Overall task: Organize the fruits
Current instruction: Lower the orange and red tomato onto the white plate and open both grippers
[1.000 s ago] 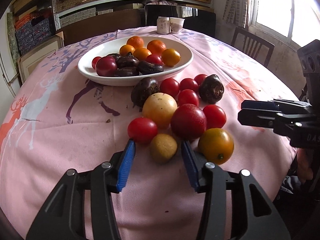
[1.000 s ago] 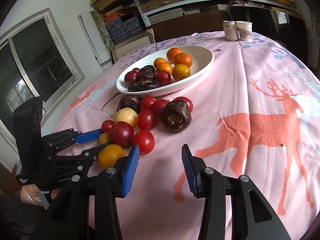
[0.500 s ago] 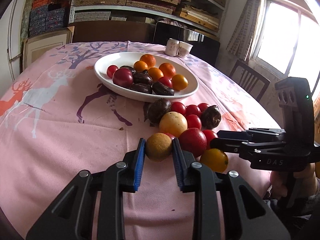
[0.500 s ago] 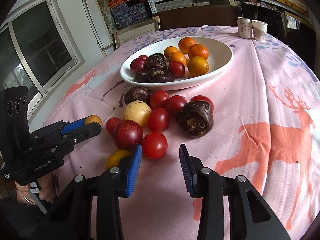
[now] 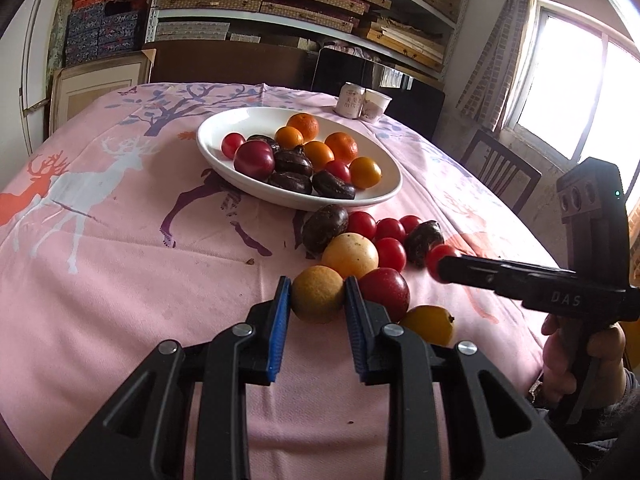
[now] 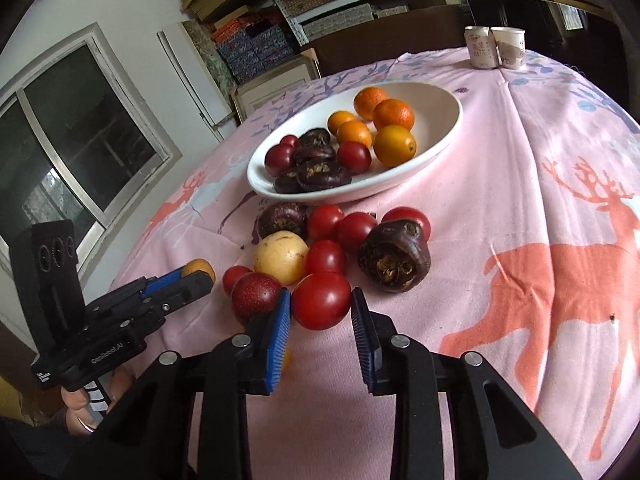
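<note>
The left claw (image 5: 317, 300) pinches a yellow fruit (image 5: 317, 294); the right claw (image 6: 320, 312), open, straddles a tomato (image 6: 321, 300) that could roll off the surface (image 6: 520, 184).

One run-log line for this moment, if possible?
left claw: shut on yellow-brown fruit | right claw: open around red tomato | white bowl: partly filled

yellow fruit (image 6: 286, 360) mostly hidden behind right tool (image 6: 321, 320)
</note>
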`<state>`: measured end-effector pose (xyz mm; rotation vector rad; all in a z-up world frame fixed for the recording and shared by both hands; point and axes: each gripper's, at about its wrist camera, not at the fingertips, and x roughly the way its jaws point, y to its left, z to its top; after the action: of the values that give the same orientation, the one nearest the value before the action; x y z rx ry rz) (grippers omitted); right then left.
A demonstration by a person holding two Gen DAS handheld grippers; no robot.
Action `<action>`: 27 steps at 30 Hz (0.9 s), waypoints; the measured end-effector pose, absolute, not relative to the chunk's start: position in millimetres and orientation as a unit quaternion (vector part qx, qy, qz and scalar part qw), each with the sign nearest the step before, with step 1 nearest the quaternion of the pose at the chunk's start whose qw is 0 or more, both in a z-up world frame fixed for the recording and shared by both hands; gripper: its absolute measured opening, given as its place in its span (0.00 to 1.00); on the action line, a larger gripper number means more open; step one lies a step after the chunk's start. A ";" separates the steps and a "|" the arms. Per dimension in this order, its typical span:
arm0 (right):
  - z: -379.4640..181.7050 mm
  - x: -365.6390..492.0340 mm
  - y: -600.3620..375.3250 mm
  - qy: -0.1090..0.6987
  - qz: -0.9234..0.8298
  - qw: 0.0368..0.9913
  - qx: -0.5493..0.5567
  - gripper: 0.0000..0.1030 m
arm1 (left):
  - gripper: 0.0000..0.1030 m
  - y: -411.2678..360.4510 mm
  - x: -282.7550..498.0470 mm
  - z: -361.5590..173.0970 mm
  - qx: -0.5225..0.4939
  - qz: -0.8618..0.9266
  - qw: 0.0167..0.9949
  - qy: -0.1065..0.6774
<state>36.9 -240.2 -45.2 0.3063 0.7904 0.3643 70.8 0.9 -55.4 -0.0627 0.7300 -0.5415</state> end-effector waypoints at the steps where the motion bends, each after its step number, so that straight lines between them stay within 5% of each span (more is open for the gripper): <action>1: -37.3 36.4 -244.5 0.372 0.173 0.900 0.148 0.30 | 0.25 0.8 74.0 -52.3 -0.030 -0.262 0.898 0.353; 9: 16.9 94.0 -271.9 0.334 0.137 0.923 0.131 0.30 | 0.25 -22.9 132.7 5.1 -0.011 -0.263 0.910 0.321; 16: -1.8 174.0 -280.9 0.363 0.093 0.917 0.135 0.30 | 0.26 -53.9 211.7 2.8 0.004 -0.242 0.904 0.352; 18: -6.9 184.7 -281.3 0.363 0.092 0.916 0.143 0.32 | 0.53 -56.3 227.3 -2.7 0.001 -0.231 0.904 0.360; 20: -6.8 186.6 -280.9 0.355 0.092 0.918 0.150 0.37 | 0.65 -51.9 232.0 -3.8 -0.012 -0.216 0.910 0.354; 27: -5.4 138.9 -275.4 0.342 0.104 0.924 0.136 0.39 | 0.65 -28.9 189.8 -0.5 -0.006 -0.222 0.912 0.345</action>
<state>138.9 -275.4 -5.4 0.2801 0.7027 0.2131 189.8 -28.9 -0.5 -0.0124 0.7118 -0.4577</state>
